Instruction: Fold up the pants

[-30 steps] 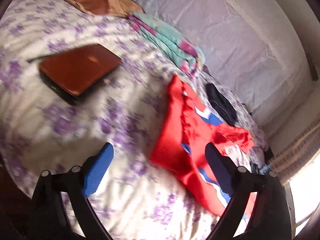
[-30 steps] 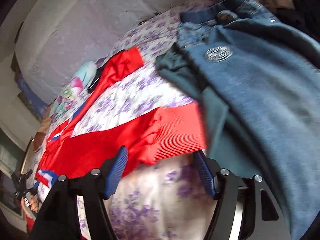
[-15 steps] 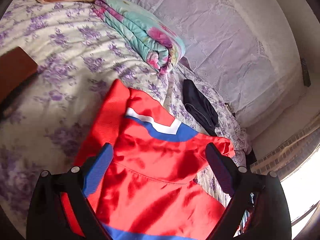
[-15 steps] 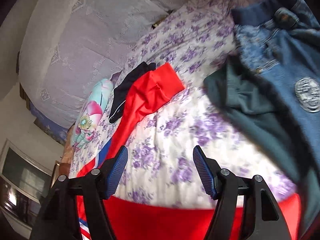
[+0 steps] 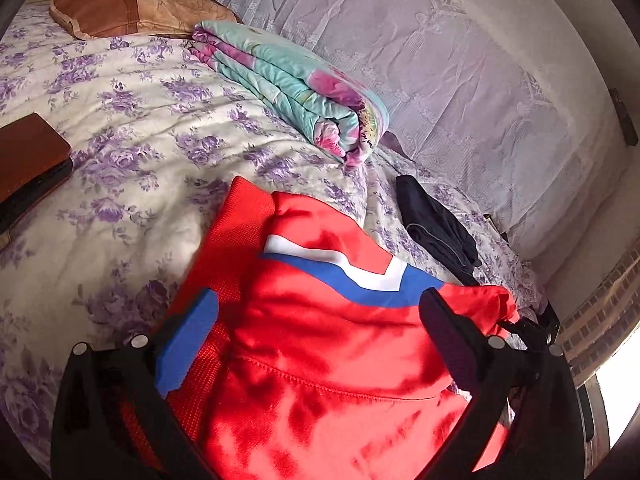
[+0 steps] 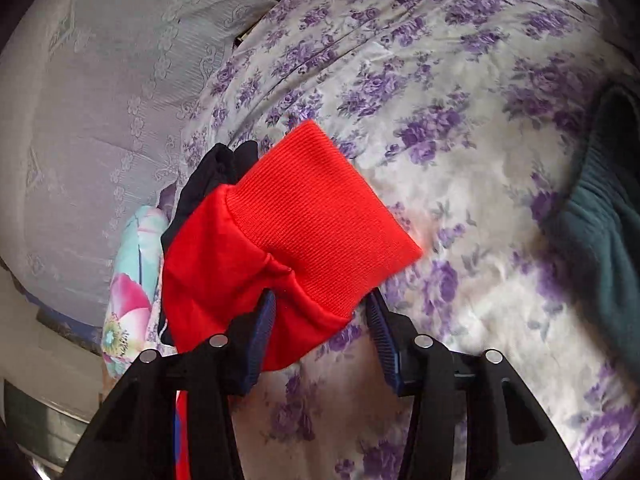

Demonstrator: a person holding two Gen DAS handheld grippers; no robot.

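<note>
Red track pants [image 5: 320,352] with a blue and white stripe lie on the floral bedspread [image 5: 132,132]. My left gripper [image 5: 320,340] is open, its blue pads wide apart over the waist end of the pants. In the right wrist view the ribbed red cuff [image 6: 316,216] of a pant leg lies between the fingers of my right gripper [image 6: 322,336]. The jaws stand apart around the cuff and do not pinch it.
A rolled floral blanket [image 5: 296,84] and a brown pillow [image 5: 120,12] lie at the far side. A dark garment [image 5: 436,224] lies beside the pants. A brown case [image 5: 28,160] sits at left. A dark green garment [image 6: 600,216] lies at right.
My left gripper has moved over the waist of the red pants and held there. My right gripper has moved up to the far red cuff, which now sits between its fingers.
</note>
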